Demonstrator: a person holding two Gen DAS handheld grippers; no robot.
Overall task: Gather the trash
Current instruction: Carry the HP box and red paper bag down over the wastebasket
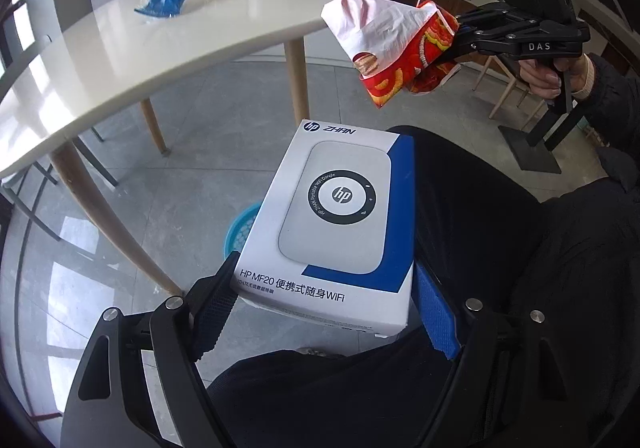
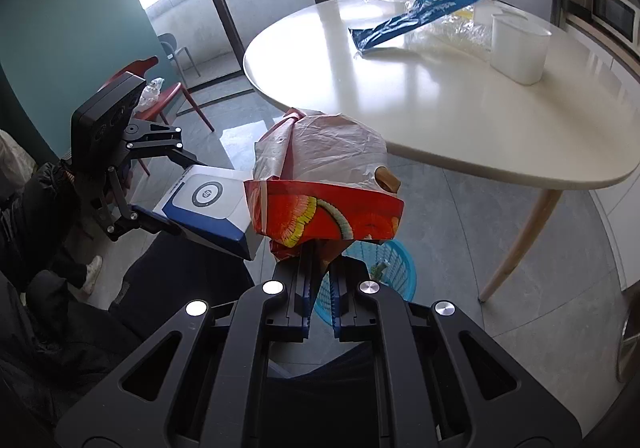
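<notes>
My left gripper (image 1: pixel 324 300) is shut on a white and blue HP WiFi box (image 1: pixel 332 215), held above the floor beside the table; the box also shows in the right wrist view (image 2: pixel 208 207). My right gripper (image 2: pixel 322 276) is shut on a red snack bag with a pink plastic bag (image 2: pixel 324 183), also seen in the left wrist view (image 1: pixel 392 51). A blue mesh basket (image 2: pixel 384 272) stands on the floor below both loads; its rim (image 1: pixel 240 224) peeks out behind the box. A blue wrapper (image 2: pixel 420 15) lies on the white table (image 2: pixel 440 103).
A white container (image 2: pixel 518 47) and clear plastic wrap (image 2: pixel 452 27) are on the table. Wooden table legs (image 1: pixel 108 219) stand near the basket. A red chair (image 2: pixel 160 95) is at the left. My dark-clothed legs (image 1: pixel 500 248) are below the grippers.
</notes>
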